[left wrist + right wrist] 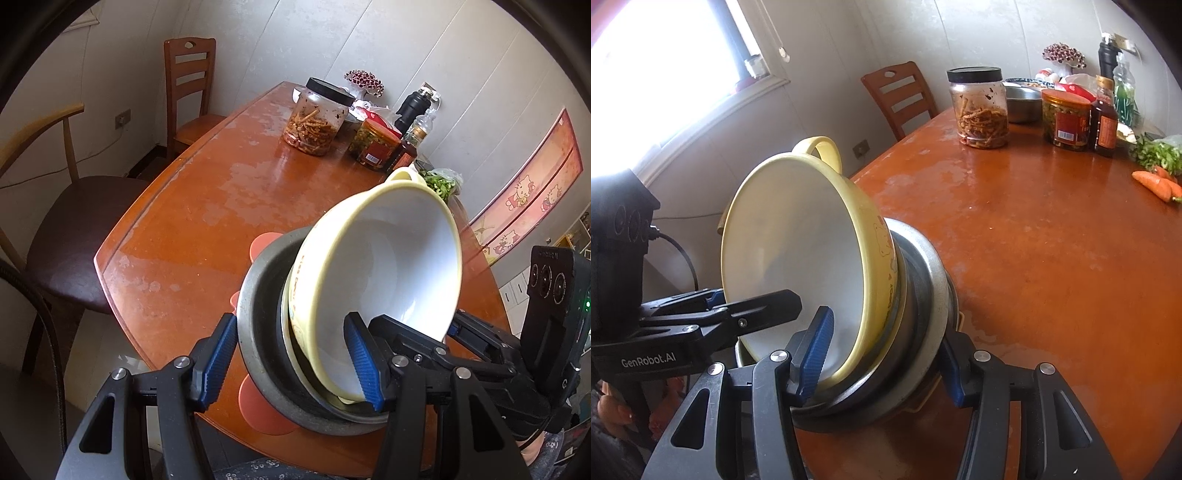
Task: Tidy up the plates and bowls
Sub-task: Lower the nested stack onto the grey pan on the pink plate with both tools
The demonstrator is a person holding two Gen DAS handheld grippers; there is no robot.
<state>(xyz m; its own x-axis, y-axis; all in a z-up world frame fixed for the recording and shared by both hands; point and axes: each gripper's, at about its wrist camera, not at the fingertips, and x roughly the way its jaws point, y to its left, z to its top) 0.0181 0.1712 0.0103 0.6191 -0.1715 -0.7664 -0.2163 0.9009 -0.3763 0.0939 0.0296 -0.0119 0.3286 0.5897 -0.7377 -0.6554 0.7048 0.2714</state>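
Between both grippers' blue pads (360, 363) — tilted stack of bowls (380, 266), gripped.

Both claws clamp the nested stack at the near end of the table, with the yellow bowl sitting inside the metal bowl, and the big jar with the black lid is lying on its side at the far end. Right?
Not quite. The jar stands upright, black lid on top, as the right wrist view shows. The rest holds: left claw and right claw both clamp the stack, the yellow bowl nested in the metal bowl at the table's near end.
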